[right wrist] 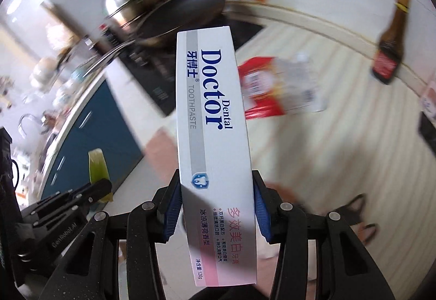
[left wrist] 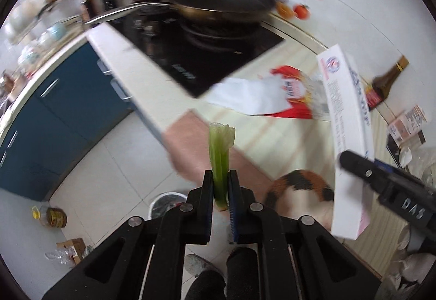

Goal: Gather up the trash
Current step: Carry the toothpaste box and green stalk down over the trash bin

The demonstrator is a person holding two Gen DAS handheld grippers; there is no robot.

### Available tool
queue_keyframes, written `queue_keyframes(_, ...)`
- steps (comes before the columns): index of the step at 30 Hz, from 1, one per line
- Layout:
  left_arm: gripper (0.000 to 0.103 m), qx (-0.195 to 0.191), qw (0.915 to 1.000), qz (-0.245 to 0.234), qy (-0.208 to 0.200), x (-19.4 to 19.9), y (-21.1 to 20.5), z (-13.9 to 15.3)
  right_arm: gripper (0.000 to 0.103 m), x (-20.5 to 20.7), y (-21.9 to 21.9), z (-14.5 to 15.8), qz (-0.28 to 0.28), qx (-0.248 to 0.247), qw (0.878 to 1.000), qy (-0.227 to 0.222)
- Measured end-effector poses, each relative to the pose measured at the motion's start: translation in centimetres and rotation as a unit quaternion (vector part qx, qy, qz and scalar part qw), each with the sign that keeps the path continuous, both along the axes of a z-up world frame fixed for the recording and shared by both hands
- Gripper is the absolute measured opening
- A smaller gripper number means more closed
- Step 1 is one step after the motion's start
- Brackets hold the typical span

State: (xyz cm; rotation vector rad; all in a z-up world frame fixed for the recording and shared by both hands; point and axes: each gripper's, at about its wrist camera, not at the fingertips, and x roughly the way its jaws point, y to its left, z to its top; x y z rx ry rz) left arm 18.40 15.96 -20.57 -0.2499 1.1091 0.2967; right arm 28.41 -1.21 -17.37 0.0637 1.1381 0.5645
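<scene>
Your left gripper (left wrist: 220,188) pinches a celery stalk (left wrist: 220,155), your right gripper (right wrist: 216,207) clamps the toothpaste box (right wrist: 212,115); red-and-white wrapper (left wrist: 272,95) remains on the surface (left wrist: 286,142), bin (left wrist: 163,203) below.

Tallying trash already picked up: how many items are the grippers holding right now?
2: a green vegetable stalk pinched in the left gripper, and a toothpaste box clamped in the right gripper.

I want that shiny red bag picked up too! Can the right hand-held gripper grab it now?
Probably not yet. The right hand-held gripper is already shut on the toothpaste box, so it has no free grip. The red bag lies uncovered on the counter beyond.
</scene>
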Motion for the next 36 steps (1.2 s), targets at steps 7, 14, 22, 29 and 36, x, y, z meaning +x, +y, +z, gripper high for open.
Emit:
queue_keyframes(7, 0.007, -0.011, 0.998, 0.061, 0.014, -7.3, 6.4, -2.5, 0.049, -6.6, 7.7, -2.7, 0.065, -0.01, 0.998, 0.018)
queue_keyframes(14, 0.007, -0.048, 0.9881, 0.126, 0.074, -12.1, 11.7, -11.5, 0.049, -10.7, 14.3, -10.2, 0.126, -0.047, 0.989, 0.057)
queue_keyframes(22, 0.007, -0.105, 0.9645, 0.196, 0.143, -15.7, 16.2, -26.6, 0.049, -12.6, 19.4, -24.7, 0.179, -0.096, 0.972, 0.119)
queue_keyframes(29, 0.007, -0.137, 0.9493, 0.201, 0.199, -14.8, 17.2, -42.8, 0.049, -12.8, 20.8, -40.8, 0.209, -0.134, 0.954, 0.169)
queue_keyframes(36, 0.007, -0.178, 0.9345, 0.198, 0.236, -14.3, 17.2, -54.5, 0.049, -11.7, 20.8, -55.4, 0.23, -0.162, 0.93, 0.237)
